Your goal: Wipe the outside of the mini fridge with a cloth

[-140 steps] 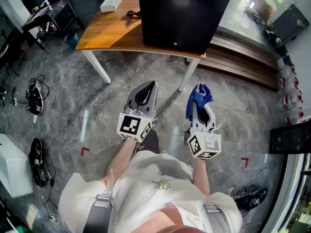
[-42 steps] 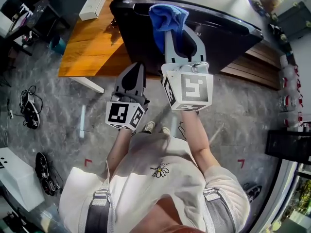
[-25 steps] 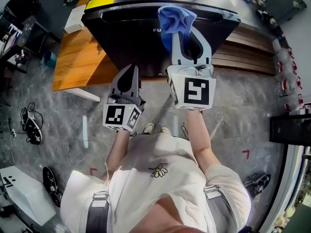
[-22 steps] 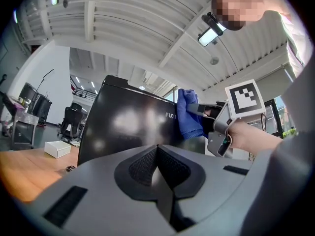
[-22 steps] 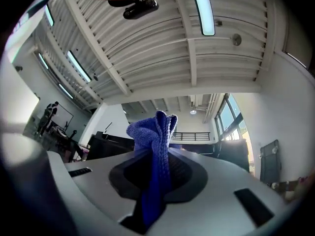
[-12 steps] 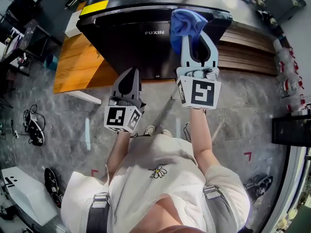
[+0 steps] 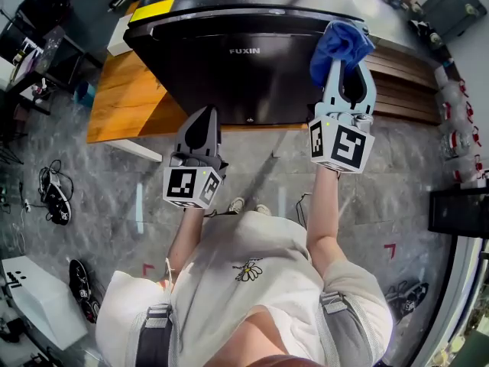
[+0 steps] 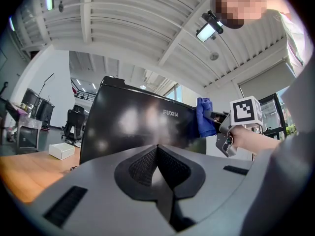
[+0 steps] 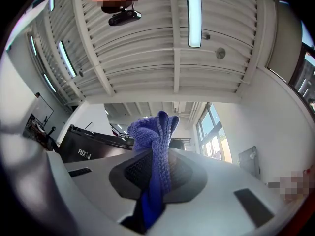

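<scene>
The blue cloth covers the mini fridge's top right corner. The fridge hides the counter's right side, and its own back runs off-picture.

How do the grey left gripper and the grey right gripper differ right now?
The left gripper's jaws are closed on nothing; the right gripper's jaws clamp a blue cloth. The left gripper sits low, near the black mini fridge's bottom edge, while the right gripper is held higher, at its right edge. Both carry a cube with square markers.
</scene>
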Available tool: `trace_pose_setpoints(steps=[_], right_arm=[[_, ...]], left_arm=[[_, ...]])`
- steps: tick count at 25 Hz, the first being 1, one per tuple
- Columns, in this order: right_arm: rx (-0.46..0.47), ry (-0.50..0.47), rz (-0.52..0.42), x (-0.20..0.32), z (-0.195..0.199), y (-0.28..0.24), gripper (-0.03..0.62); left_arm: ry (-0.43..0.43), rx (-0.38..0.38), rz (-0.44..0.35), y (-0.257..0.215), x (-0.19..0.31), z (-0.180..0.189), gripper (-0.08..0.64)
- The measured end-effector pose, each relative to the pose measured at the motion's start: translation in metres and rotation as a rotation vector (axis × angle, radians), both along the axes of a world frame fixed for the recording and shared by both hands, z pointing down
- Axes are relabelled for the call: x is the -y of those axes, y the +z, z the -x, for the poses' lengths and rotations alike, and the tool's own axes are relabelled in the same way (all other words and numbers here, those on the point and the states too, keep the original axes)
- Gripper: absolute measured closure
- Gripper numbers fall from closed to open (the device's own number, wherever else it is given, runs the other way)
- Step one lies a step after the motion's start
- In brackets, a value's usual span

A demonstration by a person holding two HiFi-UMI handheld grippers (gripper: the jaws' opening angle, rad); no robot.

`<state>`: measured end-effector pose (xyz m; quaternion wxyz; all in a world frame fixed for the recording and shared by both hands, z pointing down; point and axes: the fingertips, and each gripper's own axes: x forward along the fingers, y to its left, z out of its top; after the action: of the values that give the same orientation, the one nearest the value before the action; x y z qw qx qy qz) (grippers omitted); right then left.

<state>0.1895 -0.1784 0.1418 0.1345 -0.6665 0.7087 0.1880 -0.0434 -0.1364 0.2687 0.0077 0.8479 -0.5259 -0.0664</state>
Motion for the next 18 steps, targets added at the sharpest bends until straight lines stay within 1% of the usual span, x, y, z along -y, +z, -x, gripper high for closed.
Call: trace_pose_setpoints(steps=[4,8,14,18], right_arm=[[0.017,0.038,0.009,0.001,-0.018,0.004,0.529],[0.063,0.075,0.022,0.003,-0.039,0.010,0.529],[0.053,0.108,0.030,0.004,-0.052,0.010,0.531],[0.100,0.147,0.039,0.001,-0.065,0.012,0.529]], left_arm=[[-0.008,0.000,0.006,0.002,-0.001,0.002,0.555],[-0.022,-0.004,0.004,0.004,-0.001,0.008,0.555],[-0.029,-0.006,0.001,0.003,-0.004,0.010,0.555],[-0.025,-0.004,-0.003,0.001,-0.007,0.011,0.555]])
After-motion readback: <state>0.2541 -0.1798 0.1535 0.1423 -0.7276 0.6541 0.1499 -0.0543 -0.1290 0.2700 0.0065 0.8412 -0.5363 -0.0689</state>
